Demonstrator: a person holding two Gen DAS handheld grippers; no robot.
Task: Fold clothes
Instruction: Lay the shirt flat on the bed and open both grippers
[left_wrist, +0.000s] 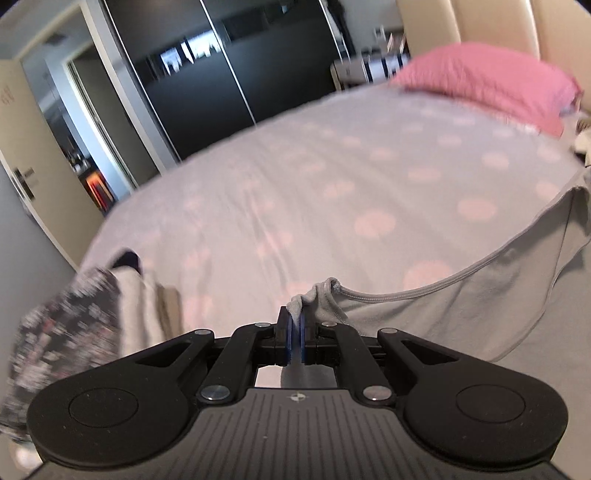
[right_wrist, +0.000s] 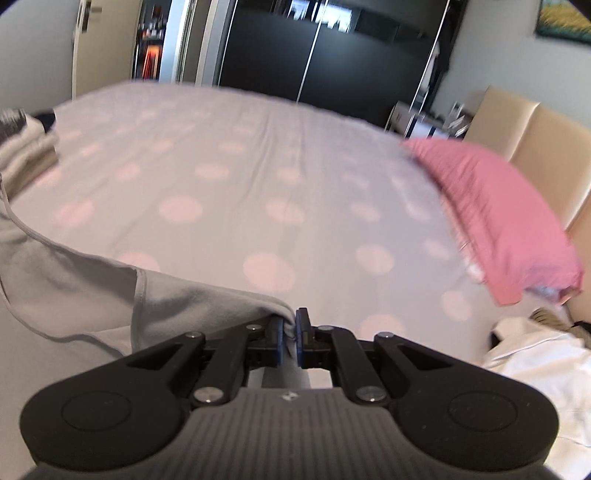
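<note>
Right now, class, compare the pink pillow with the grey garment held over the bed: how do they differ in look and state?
The pink pillow is plump and rests on the dotted bedspread by the headboard; the grey garment is thin and limp, hanging between the tools. The pillow is untouched, while the garment is pinched by the left tool and the right tool. The garment has a stitched hem; none shows on the pillow. Both are plain-coloured fabric.
</note>
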